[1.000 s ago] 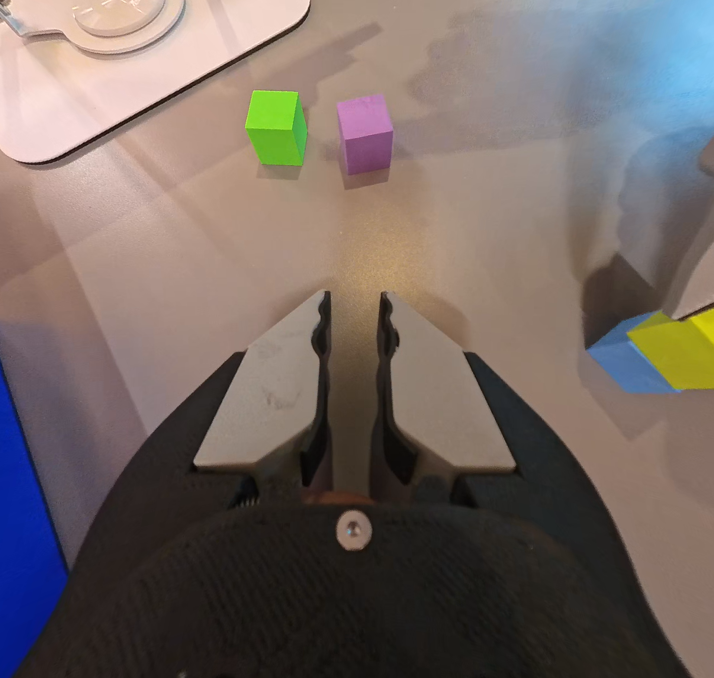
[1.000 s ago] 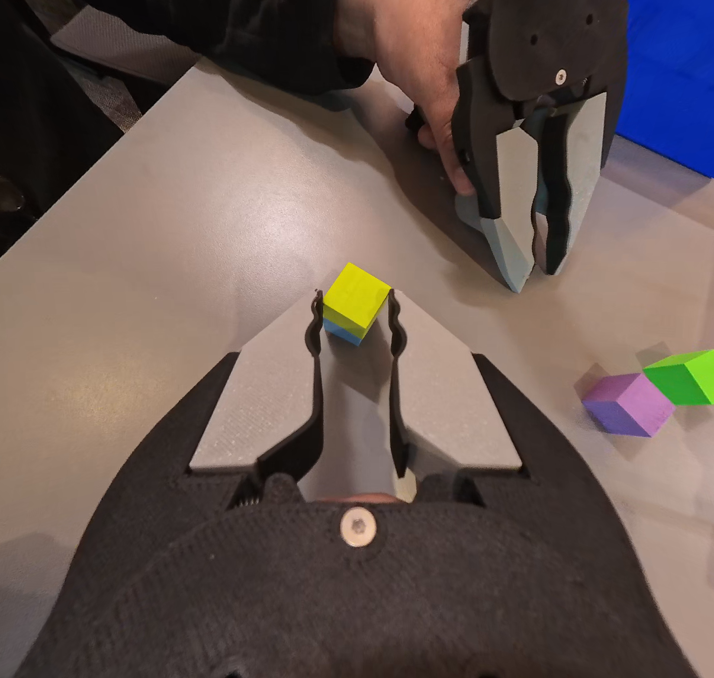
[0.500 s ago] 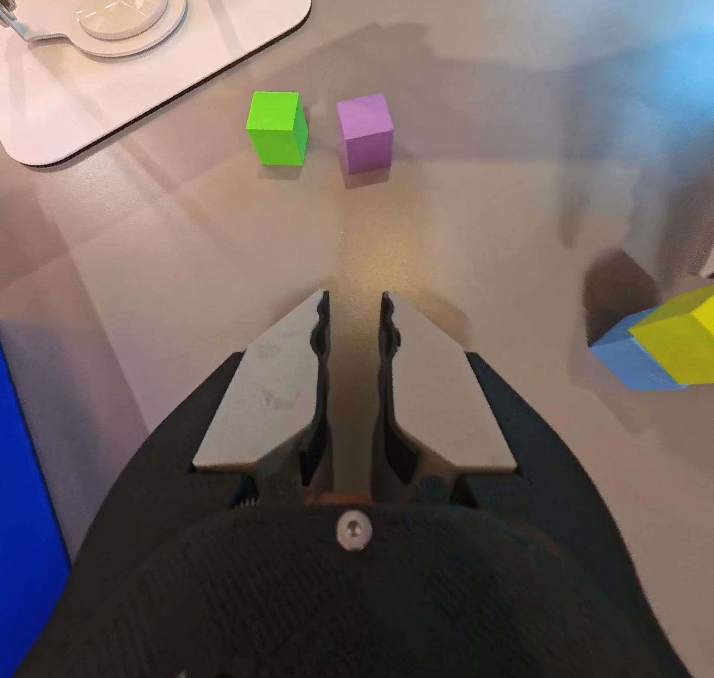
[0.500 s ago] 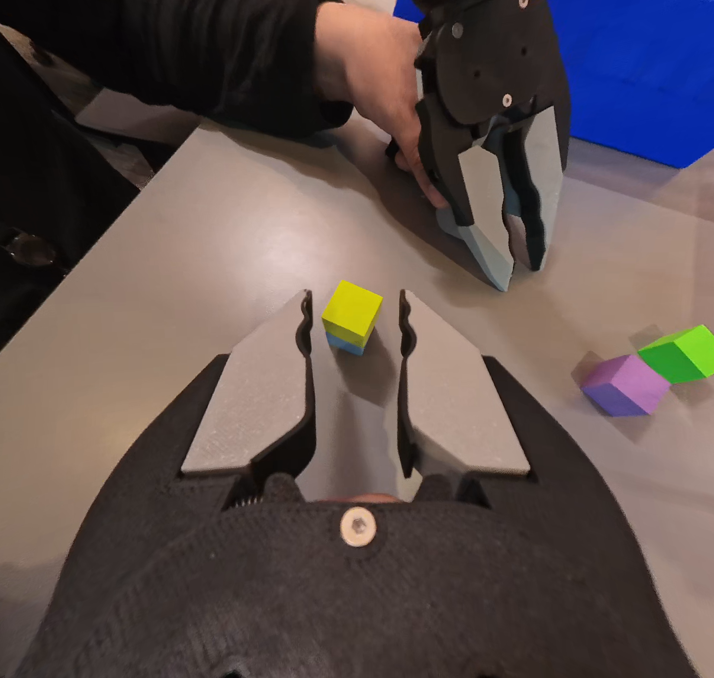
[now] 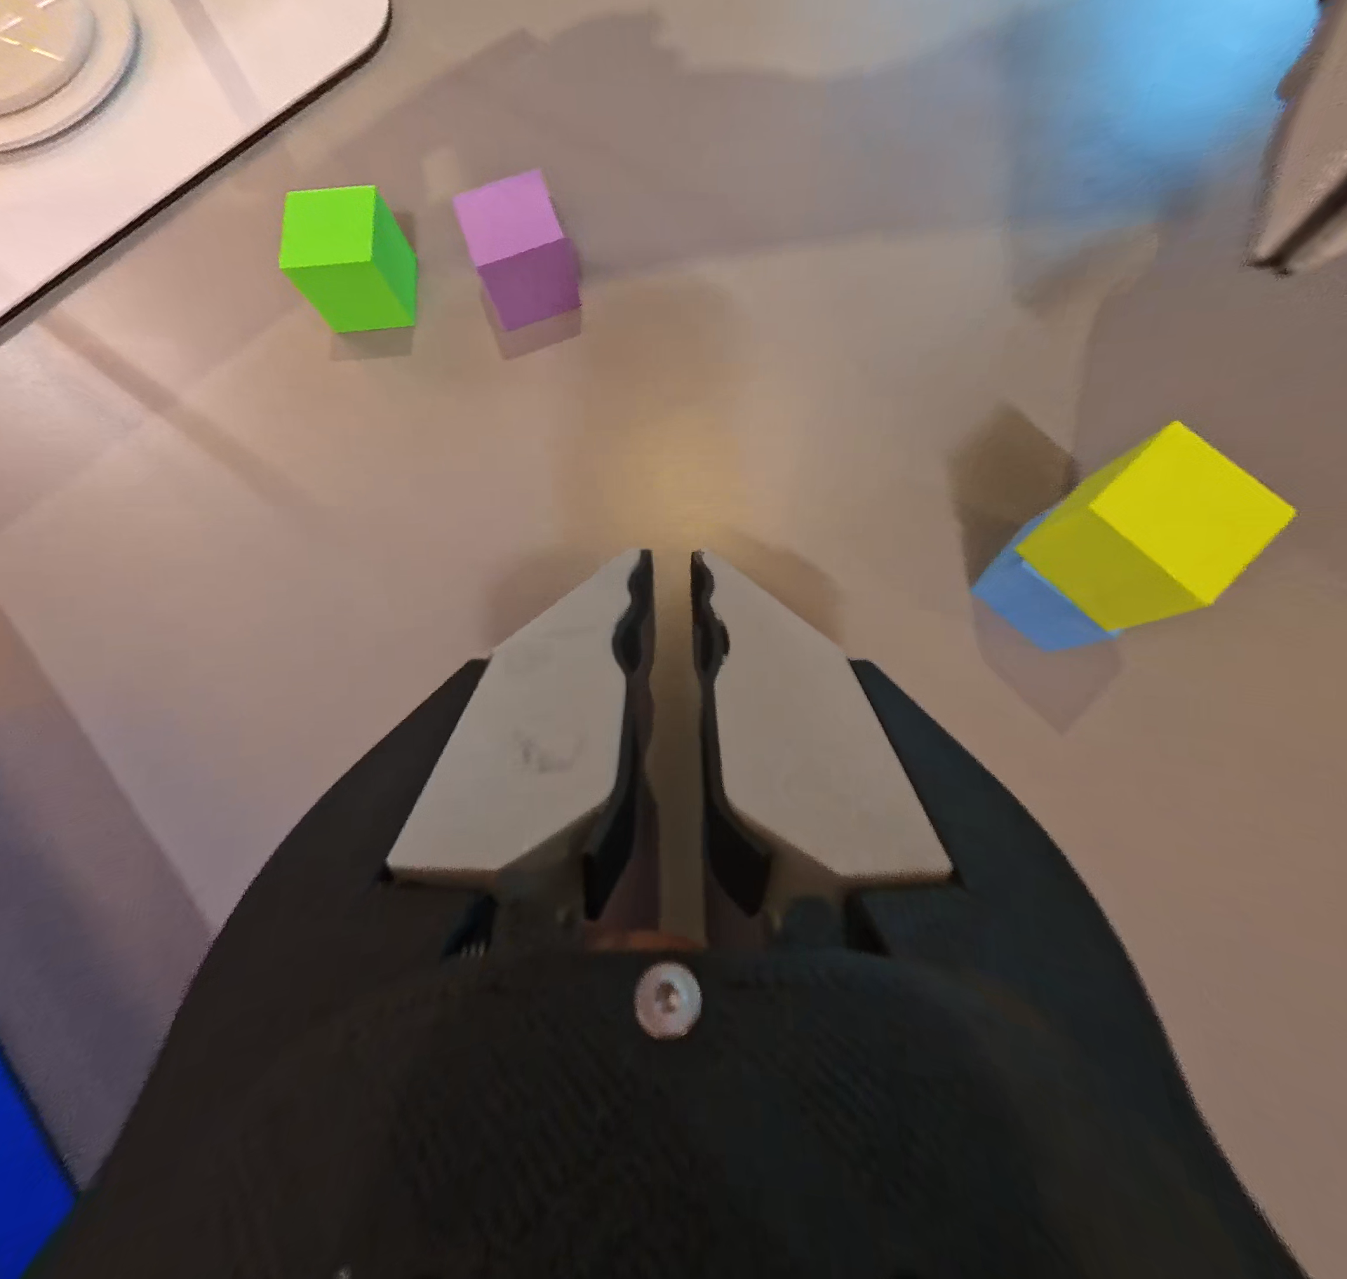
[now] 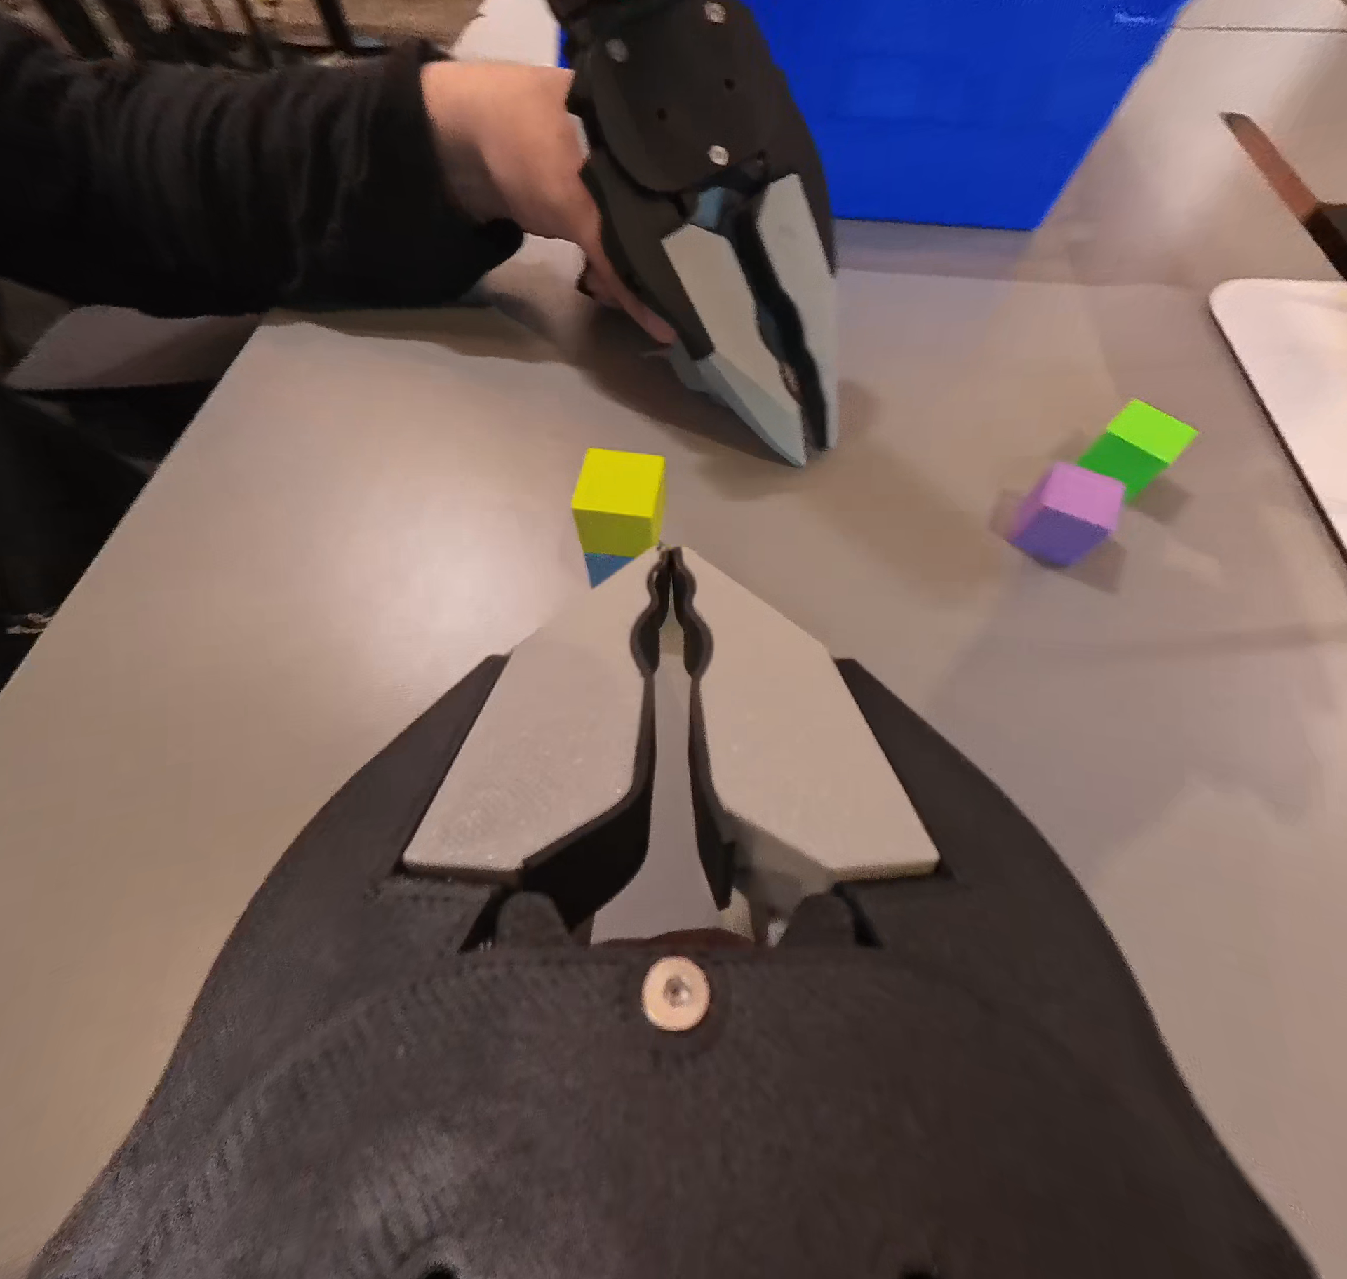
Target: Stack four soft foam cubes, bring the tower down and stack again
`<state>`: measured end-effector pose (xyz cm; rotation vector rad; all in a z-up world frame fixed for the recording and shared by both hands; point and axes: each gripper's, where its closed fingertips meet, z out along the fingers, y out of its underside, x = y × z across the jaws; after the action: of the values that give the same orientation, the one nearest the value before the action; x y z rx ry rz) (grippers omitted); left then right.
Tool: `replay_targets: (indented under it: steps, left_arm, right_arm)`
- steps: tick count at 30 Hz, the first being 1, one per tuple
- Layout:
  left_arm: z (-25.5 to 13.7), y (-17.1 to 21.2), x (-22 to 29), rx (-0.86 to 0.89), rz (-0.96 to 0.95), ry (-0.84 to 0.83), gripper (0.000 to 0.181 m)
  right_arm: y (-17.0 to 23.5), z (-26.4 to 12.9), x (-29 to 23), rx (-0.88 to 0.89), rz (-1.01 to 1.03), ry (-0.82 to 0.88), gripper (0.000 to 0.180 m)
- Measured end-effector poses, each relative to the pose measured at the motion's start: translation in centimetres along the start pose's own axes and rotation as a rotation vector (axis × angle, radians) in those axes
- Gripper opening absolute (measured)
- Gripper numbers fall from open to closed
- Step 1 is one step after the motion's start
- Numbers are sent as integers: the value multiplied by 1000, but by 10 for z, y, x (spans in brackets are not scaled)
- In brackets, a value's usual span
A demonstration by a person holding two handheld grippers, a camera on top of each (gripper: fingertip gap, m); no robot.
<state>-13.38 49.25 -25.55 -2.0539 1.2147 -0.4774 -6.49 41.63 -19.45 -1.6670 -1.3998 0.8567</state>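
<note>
A yellow cube point(image 6: 619, 493) stands on a blue cube point(image 6: 605, 566) on the grey table, just beyond the tips of my right gripper point(image 6: 667, 551), which is shut and empty and does not touch them. The stack also shows at the right of the left wrist view, yellow point(image 5: 1152, 522) over blue point(image 5: 1035, 606). A green cube point(image 5: 346, 256) and a purple cube point(image 5: 521, 249) stand side by side ahead of my left gripper point(image 5: 667, 555). Its jaws stand almost shut with a thin gap and hold nothing. It rests tips-down on the table point(image 6: 809, 442).
A blue bin point(image 6: 947, 78) stands at the table's far side. A white board point(image 5: 146, 78) lies beyond the green cube. A person's hand and dark sleeve point(image 6: 291, 172) hold the left gripper. The table's left edge point(image 6: 109, 537) is near the stack. My hands' fingertips stand some 12 cm from each other.
My right gripper opened, let go of the yellow cube on the blue one, drew back and shut. My left gripper's jaws narrowed and it shifted slightly.
</note>
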Motion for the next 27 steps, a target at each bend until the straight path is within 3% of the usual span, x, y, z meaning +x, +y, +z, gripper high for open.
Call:
replay_targets:
  steps: [4, 13, 19, 27]
  left_arm:
    - [1, -1, 2, 14, 12, -6, 5]
    - [1, -1, -8, 19, -53, -23, 23]
    - [1, 0, -8, 19, -48, -19, 24]
    - [1, -1, -8, 18, -39, -20, 24]
  right_arm:
    - [14, -3, 34, -17, 78, 241, 3]
    - [30, 6, 94, -78, 253, 590, 45]
    - [21, 26, 118, -102, 239, 653, 51]
    - [16, 51, 144, -108, 307, 572, 58]
